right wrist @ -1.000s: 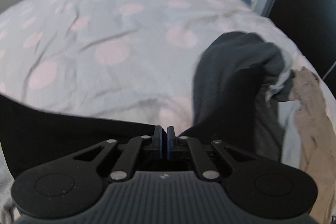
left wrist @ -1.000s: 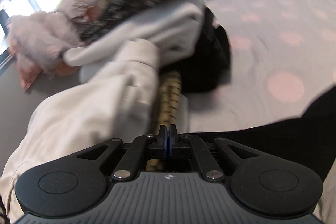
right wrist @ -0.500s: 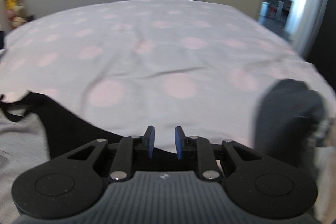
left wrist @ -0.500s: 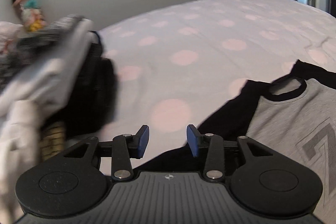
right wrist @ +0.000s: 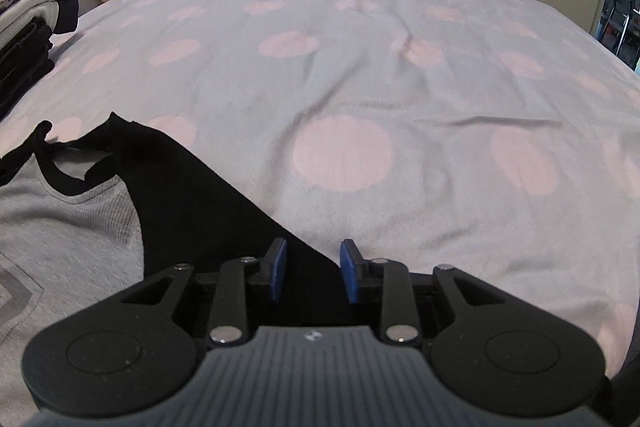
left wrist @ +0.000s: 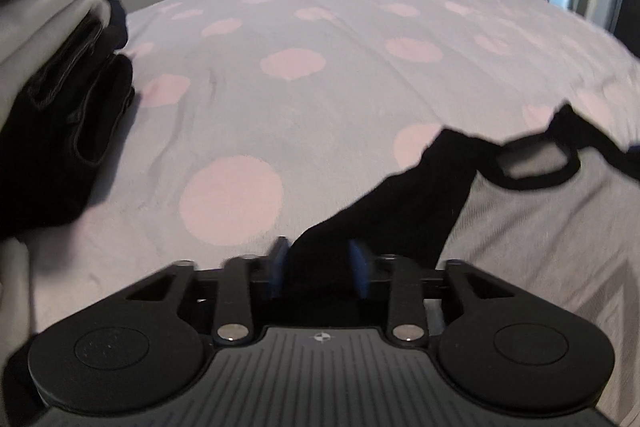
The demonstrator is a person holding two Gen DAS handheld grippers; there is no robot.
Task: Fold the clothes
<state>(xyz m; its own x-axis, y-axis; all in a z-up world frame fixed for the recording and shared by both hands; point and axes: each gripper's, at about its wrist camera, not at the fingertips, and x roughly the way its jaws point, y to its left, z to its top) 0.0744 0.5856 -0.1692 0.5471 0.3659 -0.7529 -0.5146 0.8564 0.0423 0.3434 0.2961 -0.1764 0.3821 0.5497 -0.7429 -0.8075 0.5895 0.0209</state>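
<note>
The raglan T-shirt (right wrist: 72,227), grey in the body with black sleeves and a black-trimmed neckline, lies spread face up on the near part of the polka-dot bedspread (right wrist: 344,67), not yet folded. My left gripper (left wrist: 319,269) has the shirt's black sleeve (left wrist: 400,203) between its blue pads; its jaws are closing, though the pads look to stand just clear of the cloth rather than pinching it. My right gripper (right wrist: 312,273) straddles the edge of the other black sleeve (right wrist: 208,211), its jaws opening, with fabric between the pads but not gripped.

Beyond the shirt's left shoulder, at the edge of the bed, a stack of folded clothes (left wrist: 52,67) in dark and pale layers suggests that part of the job is finished. For this shirt everything remains, by my reckoning: sleeves in, body doubled, then onto the pile.

The shirt's neckline (left wrist: 536,167) is rumpled and slightly lifted rather than flat, and the sleeve edges run in wavy lines. A pale chevron print (right wrist: 16,287) shows low on the chest. The knit looks soft and limp, likely to sag once I lift it.
</note>
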